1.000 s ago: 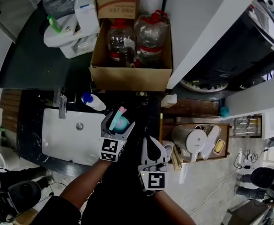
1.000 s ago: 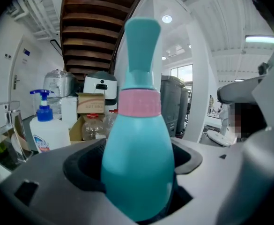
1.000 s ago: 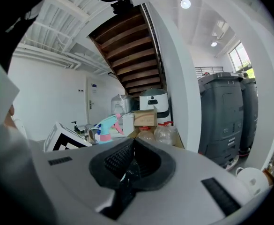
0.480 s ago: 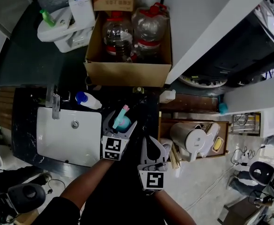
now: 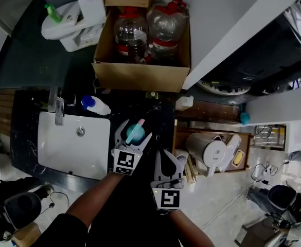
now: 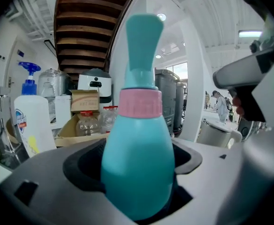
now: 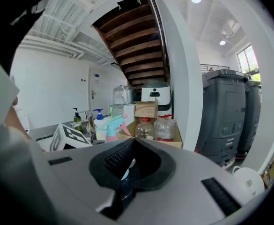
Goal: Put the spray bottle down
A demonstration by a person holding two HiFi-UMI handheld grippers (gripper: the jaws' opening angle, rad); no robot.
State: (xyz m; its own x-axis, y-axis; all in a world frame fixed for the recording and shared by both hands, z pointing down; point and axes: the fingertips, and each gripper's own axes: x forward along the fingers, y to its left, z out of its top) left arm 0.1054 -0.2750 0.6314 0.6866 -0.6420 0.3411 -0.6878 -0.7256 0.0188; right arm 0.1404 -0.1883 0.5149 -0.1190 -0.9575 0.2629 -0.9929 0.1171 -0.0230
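**A:** What has changed with the spray bottle (image 5: 133, 134)?

**B:** Very little. Over the last second it has stayed clamped between the jaws of the left gripper (image 5: 135, 129). It is upright, with its pink collar and teal head showing above the grip. It sits just right of the sink (image 5: 68, 149), over the dark counter, much as before. Most of the apparent shift is the head camera drifting, though the pink tip seems to have turned a touch away from the sink.

**A:** So it hasn't been put down?

**B:** I'd judge not. The jaws are closed on its belly with no sign of loosening, so both the lowering and the release are still to come.

**A:** And the right gripper (image 5: 170, 162)?

**B:** It is farther right of the sink and nearer the person. Its jaws are brought together tip to tip and hold nothing.

**A:** What can't you see?

**B:** The bottle's base. The jaws block it in the left gripper view, and from above the gripper covers it. So I can't tell whether it touches the counter or hangs above it. The counter beside the sink is too dark to read. A bluish patch shows low through the right jaws, and I can't tell what it is.
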